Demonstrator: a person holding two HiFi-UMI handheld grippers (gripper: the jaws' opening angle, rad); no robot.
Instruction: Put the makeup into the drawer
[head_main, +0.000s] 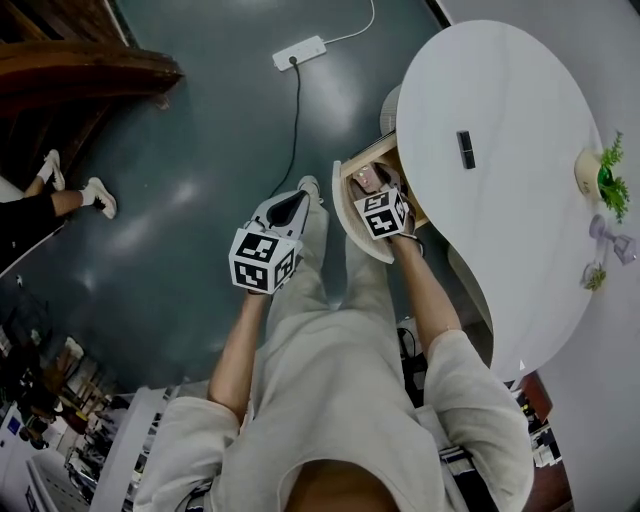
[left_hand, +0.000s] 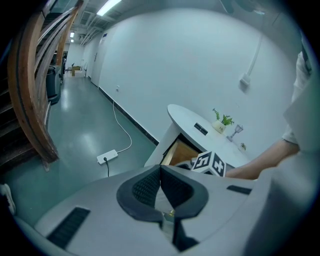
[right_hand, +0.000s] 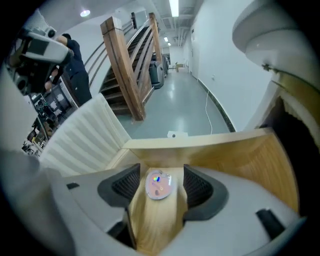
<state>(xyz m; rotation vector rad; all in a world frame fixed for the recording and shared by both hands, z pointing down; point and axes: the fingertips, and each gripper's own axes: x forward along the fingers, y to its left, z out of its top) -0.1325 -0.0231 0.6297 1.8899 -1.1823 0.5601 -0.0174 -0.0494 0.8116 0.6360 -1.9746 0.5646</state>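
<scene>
The makeup, a small round clear compact (right_hand: 159, 185) with pink and coloured spots, lies flat on the wooden floor of the open drawer (right_hand: 240, 155). My right gripper (right_hand: 161, 175) points down into that drawer with a pad on either side of the compact and a gap on both sides, so it is open. In the head view the right gripper (head_main: 375, 185) reaches into the drawer (head_main: 352, 172) under the white table (head_main: 500, 110). My left gripper (head_main: 290, 205) hangs over the floor to the left of the drawer, shut and empty (left_hand: 160, 172).
The drawer's white ribbed front (right_hand: 85, 132) stands at the left. A black object (head_main: 465, 148), a potted plant (head_main: 598, 172) and glass ornaments (head_main: 612, 240) sit on the table. A power strip (head_main: 300, 52) and cable lie on the floor. Another person's legs (head_main: 60, 195) are at far left by a wooden staircase (head_main: 70, 70).
</scene>
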